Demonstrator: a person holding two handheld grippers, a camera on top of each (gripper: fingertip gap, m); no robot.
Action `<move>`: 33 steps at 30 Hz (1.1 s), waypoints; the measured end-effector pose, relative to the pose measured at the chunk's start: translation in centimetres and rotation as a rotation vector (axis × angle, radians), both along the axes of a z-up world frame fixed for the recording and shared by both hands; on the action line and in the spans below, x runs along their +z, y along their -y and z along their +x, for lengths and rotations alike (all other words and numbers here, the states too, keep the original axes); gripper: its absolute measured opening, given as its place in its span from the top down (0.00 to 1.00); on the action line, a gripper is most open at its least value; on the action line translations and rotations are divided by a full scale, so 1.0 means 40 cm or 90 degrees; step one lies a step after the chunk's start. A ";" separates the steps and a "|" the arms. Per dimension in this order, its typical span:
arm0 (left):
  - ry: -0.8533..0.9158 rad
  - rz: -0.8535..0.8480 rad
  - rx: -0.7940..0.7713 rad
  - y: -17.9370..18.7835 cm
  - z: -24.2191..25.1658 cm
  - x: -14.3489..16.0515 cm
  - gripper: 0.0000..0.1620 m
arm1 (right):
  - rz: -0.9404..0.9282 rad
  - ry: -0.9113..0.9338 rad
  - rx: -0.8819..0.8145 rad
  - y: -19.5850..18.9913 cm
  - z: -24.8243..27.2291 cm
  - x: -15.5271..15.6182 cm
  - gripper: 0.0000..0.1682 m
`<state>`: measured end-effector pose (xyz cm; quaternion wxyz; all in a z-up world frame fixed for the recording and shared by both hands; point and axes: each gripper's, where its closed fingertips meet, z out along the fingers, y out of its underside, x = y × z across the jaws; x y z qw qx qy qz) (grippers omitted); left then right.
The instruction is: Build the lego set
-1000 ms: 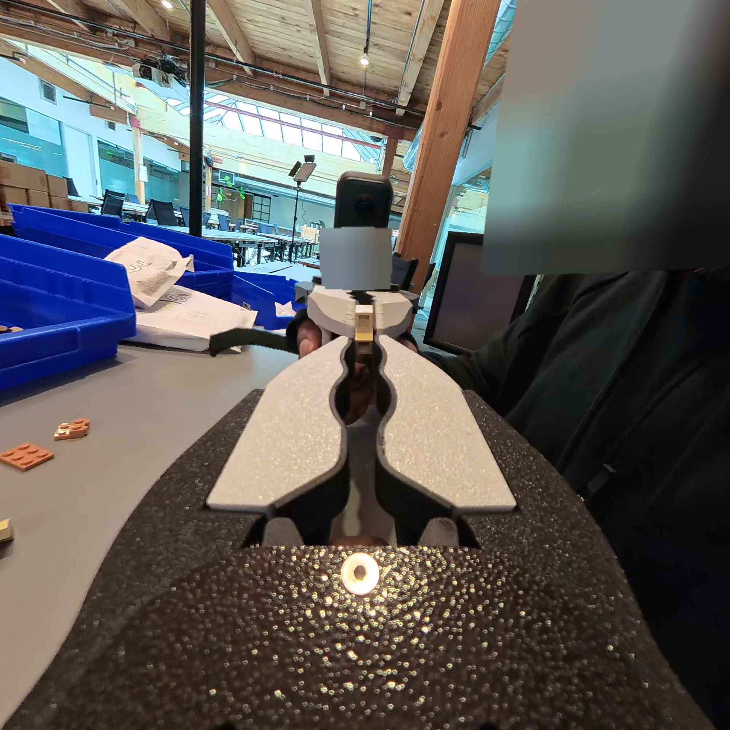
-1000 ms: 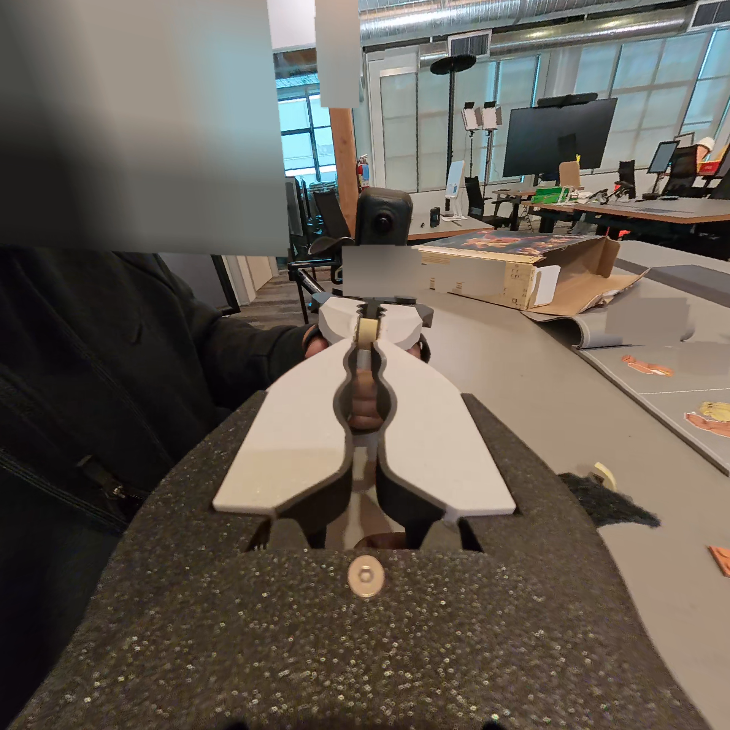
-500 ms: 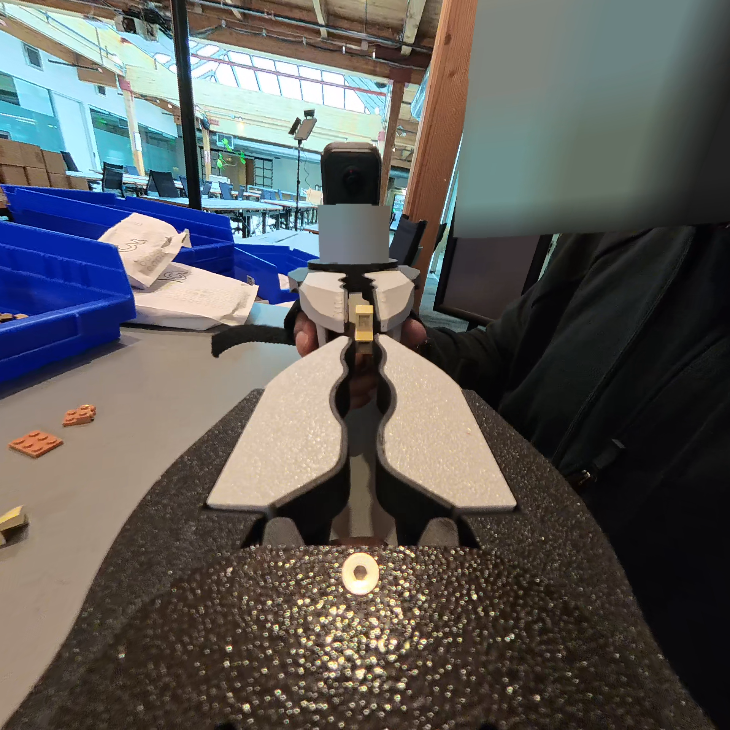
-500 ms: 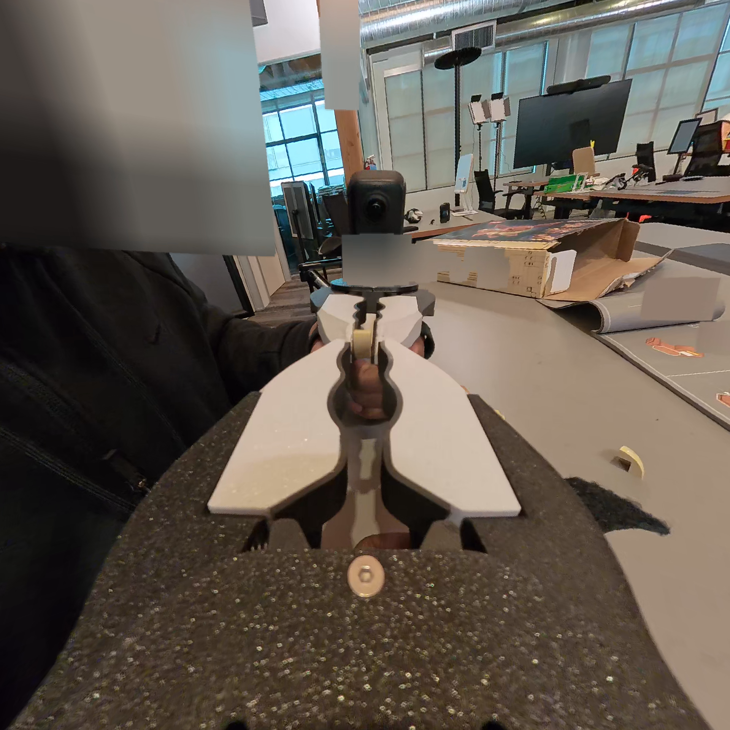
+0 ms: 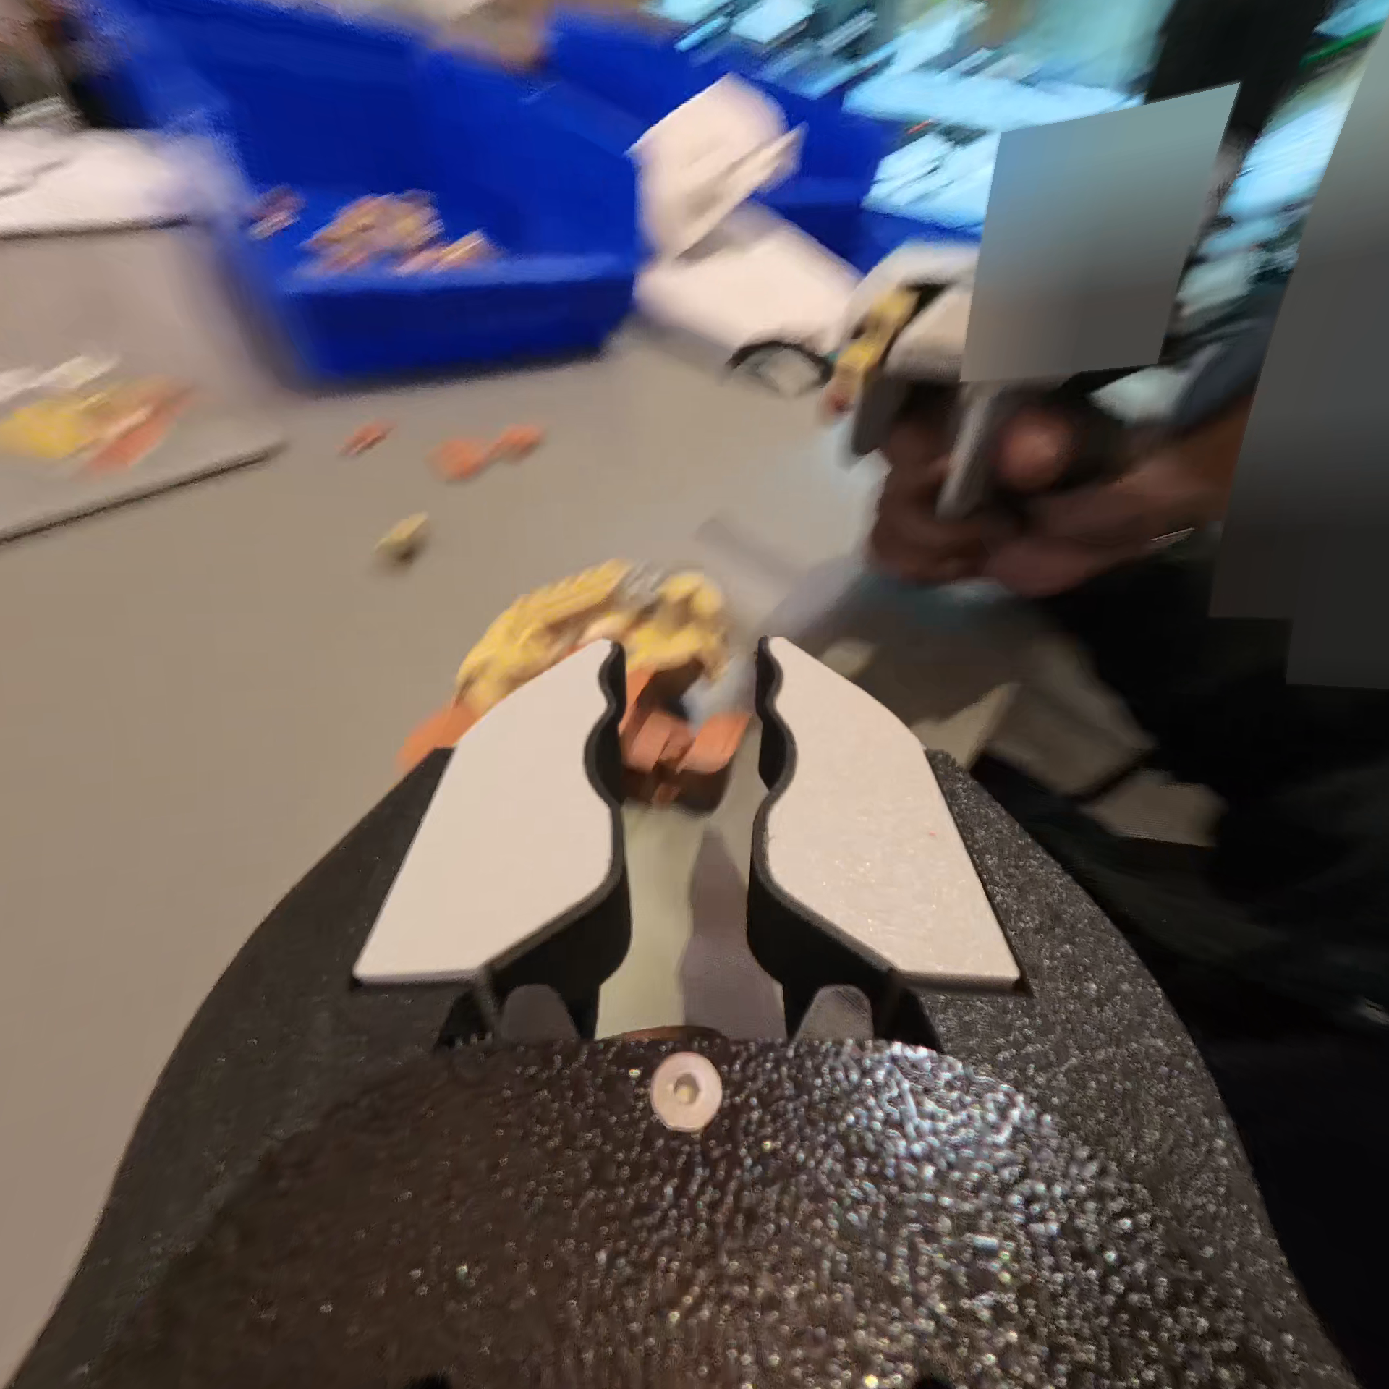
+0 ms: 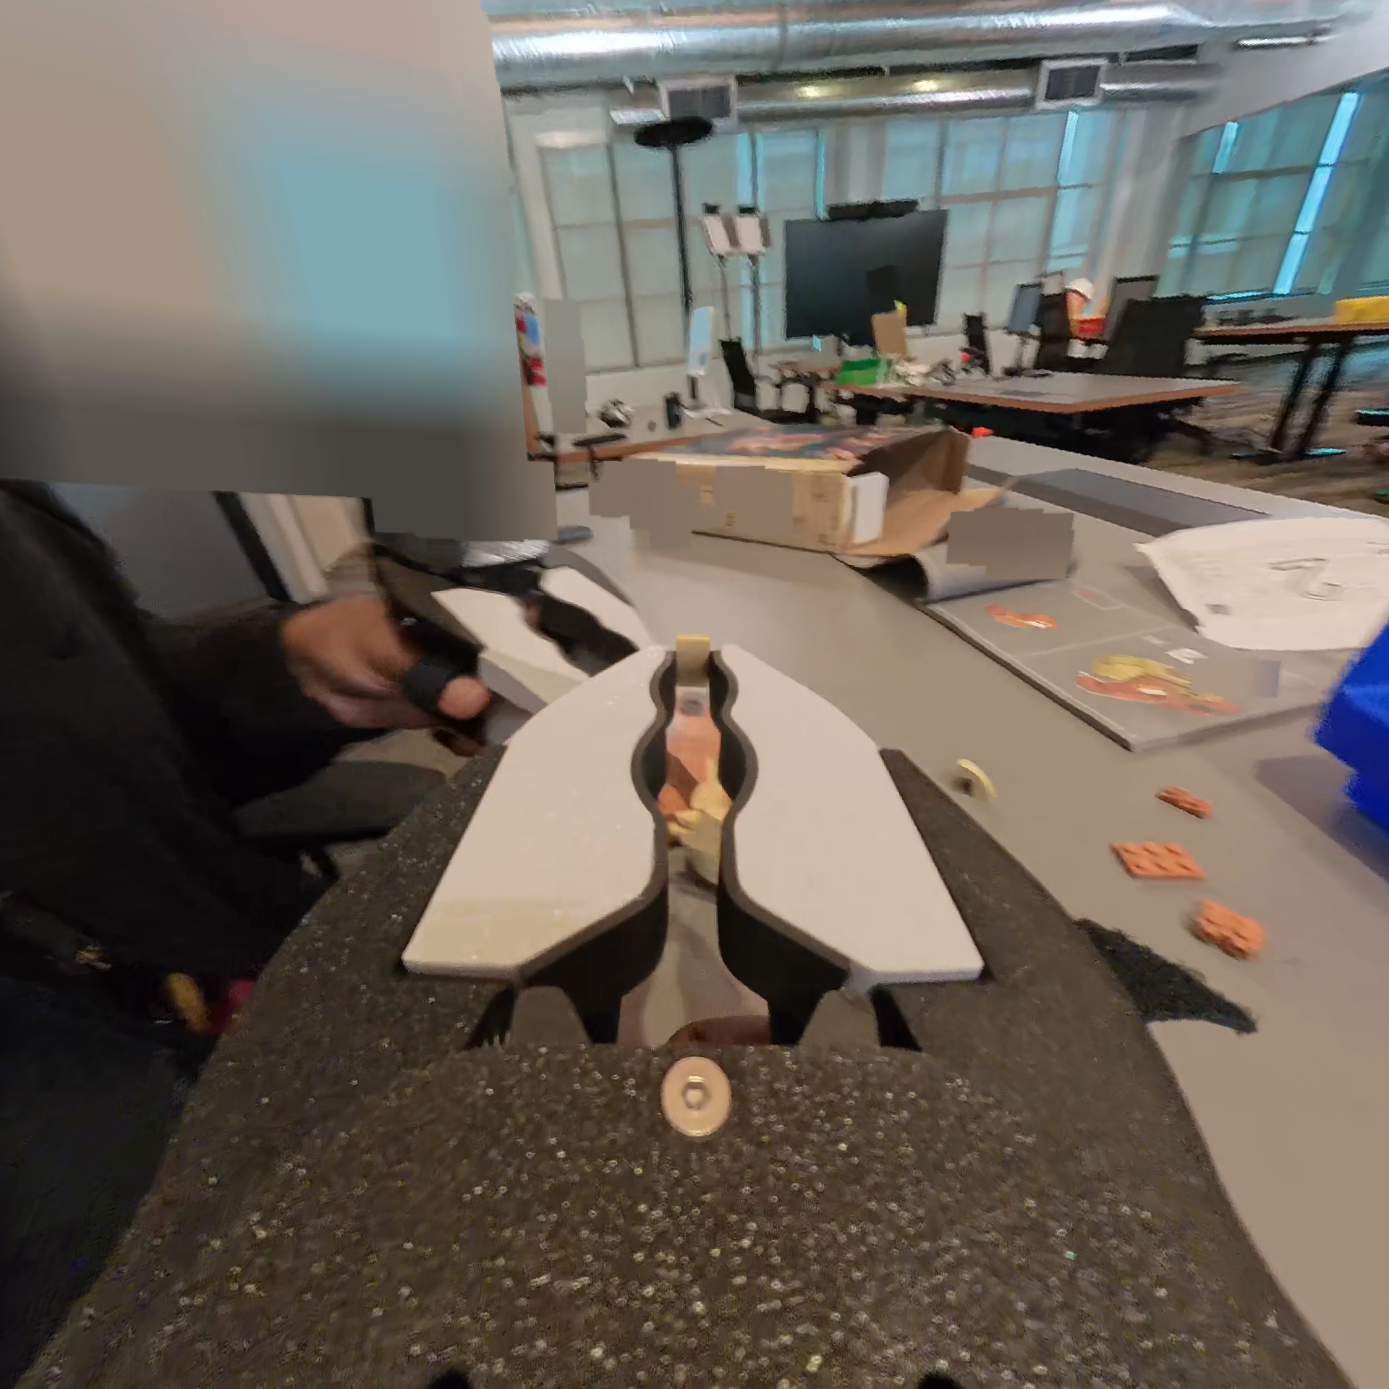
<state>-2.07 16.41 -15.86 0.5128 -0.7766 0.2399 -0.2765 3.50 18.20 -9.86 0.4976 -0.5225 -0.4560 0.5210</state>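
My left gripper (image 5: 688, 646) is open and empty, low over a yellow and orange lego model (image 5: 601, 624) on the grey table; this view is motion-blurred. My right gripper (image 6: 693, 654) is shut on a small tan lego piece (image 6: 691, 665) that sticks up between its tips. The model (image 6: 691, 782) shows through the gap between the right fingers. The right gripper with the tan piece (image 5: 876, 338) shows at the upper right of the left wrist view. The left gripper (image 6: 556, 631) shows at the left of the right wrist view, held by a hand.
Blue bins (image 5: 451, 225) with pieces stand at the back left. Loose orange plates (image 6: 1157, 860) and a small tan round piece (image 6: 973, 778) lie on the table. An open instruction booklet (image 6: 1112, 669), white paper bags (image 6: 1278, 594) and a cardboard box (image 6: 812, 496) lie farther back. My hands' fingertips stand some 9 centimetres from each other.
Both grippers were raised, tip to tip, on the tan piece. Now the left has opened, let go and swung down over the model. The right still holds the piece.
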 end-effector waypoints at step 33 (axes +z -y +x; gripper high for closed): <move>-0.221 0.006 -0.076 -0.020 -0.127 -0.066 0.57 | 0.009 0.114 -0.046 -0.026 -0.017 -0.084 0.95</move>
